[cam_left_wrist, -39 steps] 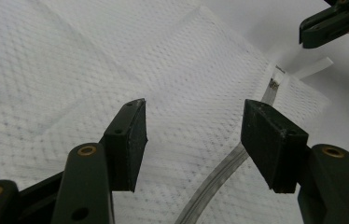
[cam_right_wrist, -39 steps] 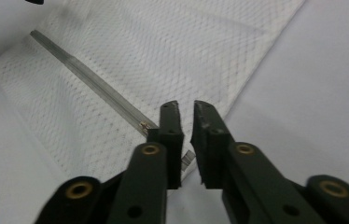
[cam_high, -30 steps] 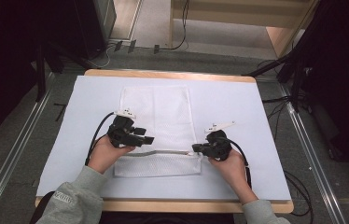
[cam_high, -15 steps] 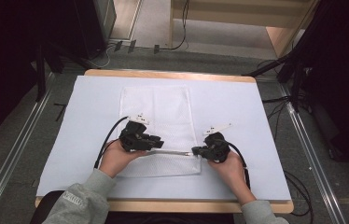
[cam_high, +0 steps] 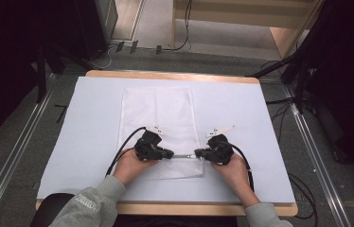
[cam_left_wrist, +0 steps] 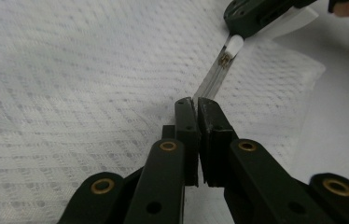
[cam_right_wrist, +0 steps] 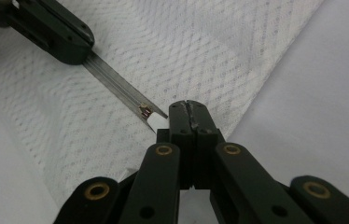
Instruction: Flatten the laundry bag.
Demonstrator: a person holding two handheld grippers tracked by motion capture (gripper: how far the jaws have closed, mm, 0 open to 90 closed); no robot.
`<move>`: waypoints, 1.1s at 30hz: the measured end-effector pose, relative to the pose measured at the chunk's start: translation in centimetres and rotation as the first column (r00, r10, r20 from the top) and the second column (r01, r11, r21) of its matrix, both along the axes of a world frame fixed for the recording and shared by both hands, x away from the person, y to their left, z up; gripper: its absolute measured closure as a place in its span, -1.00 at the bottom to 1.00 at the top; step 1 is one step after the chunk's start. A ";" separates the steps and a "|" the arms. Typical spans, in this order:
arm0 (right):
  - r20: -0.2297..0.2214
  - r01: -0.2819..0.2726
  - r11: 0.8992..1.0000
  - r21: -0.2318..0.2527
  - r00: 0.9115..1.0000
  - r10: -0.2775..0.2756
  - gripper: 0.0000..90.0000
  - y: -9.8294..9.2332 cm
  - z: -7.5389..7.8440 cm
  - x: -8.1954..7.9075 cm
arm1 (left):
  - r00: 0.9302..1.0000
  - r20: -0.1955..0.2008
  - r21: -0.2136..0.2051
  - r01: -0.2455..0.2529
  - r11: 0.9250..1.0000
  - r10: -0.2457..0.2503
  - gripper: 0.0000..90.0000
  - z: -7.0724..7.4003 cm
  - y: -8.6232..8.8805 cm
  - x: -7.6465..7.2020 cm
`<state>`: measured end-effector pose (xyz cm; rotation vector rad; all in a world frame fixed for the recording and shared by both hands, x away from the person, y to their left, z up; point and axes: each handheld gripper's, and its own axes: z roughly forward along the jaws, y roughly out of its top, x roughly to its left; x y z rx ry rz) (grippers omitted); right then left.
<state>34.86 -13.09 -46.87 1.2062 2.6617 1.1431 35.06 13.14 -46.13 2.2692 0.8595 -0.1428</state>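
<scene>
A: Two grippers, one zipper. The left gripper [cam_high: 169, 154] has just been closing, and its jaws now pinch the grey zipper tape [cam_left_wrist: 212, 80] of the white mesh bag [cam_high: 158, 116], which lies flat on the pale table cover [cam_high: 241, 104], near its front edge. The right gripper [cam_high: 199, 153] is clamped tight at the other end, on the white zipper pull [cam_right_wrist: 156, 122], as far as the right gripper view lets me judge.

B: So what can go wrong?

A: Mostly slipping. The left jaws hold a thin, smooth strip right at their tips. If the two hands draw apart hard, I think the tape slides out and the bag bunches toward the right gripper.

B: And the pull itself?

A: It is small, and it sits at the edge of the right jaws rather than deep between them. A sideways tug could twist it free, or jam the slider on the mesh.

B: Anything about the bag?

A: It is light and loose. Lifting either hand would probably drag the whole bag off the cover instead of moving the slider.
</scene>
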 end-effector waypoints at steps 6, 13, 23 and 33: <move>-0.019 -0.003 1.000 0.004 1.000 0.003 1.00 0.0 0.0 -0.1 | 1.000 0.008 -0.011 0.020 1.000 -0.020 0.94 -0.3 0.0 0.0; -0.041 -0.023 1.000 0.020 0.999 0.024 1.00 0.3 -0.1 -0.3 | 0.999 0.018 -0.017 0.034 0.999 -0.034 0.91 -0.3 -0.1 -0.1; -0.029 -0.050 0.999 0.017 0.998 0.050 1.00 1.2 0.0 -0.8 | 0.999 0.009 -0.028 0.040 0.999 -0.039 0.87 -0.4 0.0 0.0; 0.025 -0.060 0.998 0.032 0.998 0.060 1.00 1.7 0.6 -0.8 | 0.999 -0.018 -0.027 0.027 0.999 -0.027 0.79 -0.2 -0.1 0.1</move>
